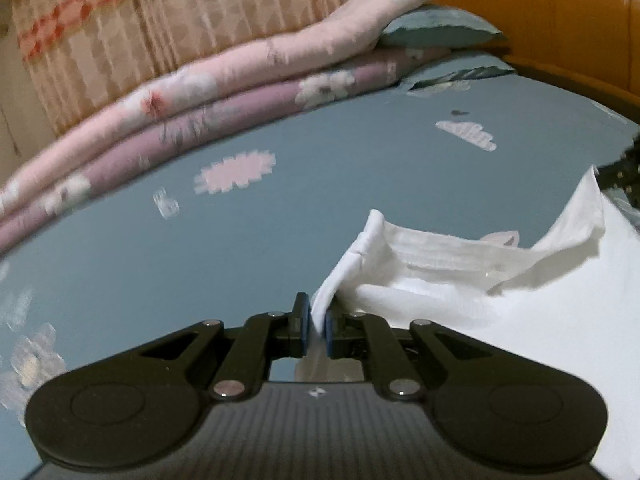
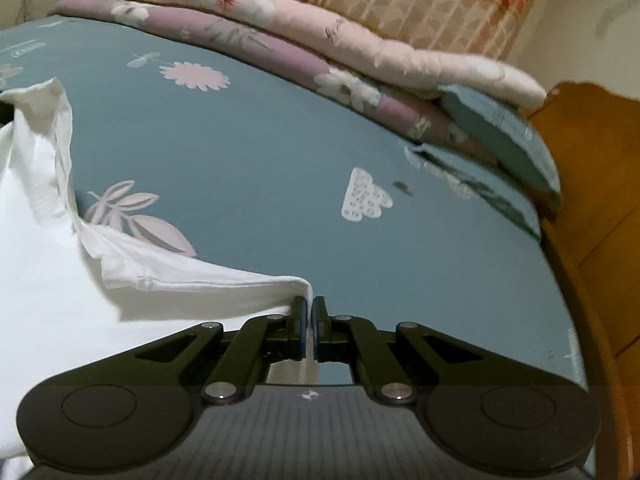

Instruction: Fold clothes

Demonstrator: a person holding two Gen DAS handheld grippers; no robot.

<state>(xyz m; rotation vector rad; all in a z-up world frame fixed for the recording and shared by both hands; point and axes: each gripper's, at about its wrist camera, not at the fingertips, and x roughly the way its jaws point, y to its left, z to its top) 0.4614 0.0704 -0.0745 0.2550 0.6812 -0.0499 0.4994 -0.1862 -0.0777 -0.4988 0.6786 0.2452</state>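
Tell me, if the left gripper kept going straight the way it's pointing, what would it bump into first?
Most likely the teal bedsheet. The left gripper, shut on a corner of the white shirt, tilts down toward bare sheet ahead of it. The folded pink quilt lies beyond, though depth is hard to judge through this lens.

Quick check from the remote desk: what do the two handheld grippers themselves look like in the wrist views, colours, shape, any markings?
Both look alike. The left gripper and right gripper are matte black, with two angled link arms joined by silver round pins, wide rounded lobes at each side, and a ribbed grey body bearing a small pale emblem. The narrow fingers carry blue pads. No cables, hands or sleeves are visible.
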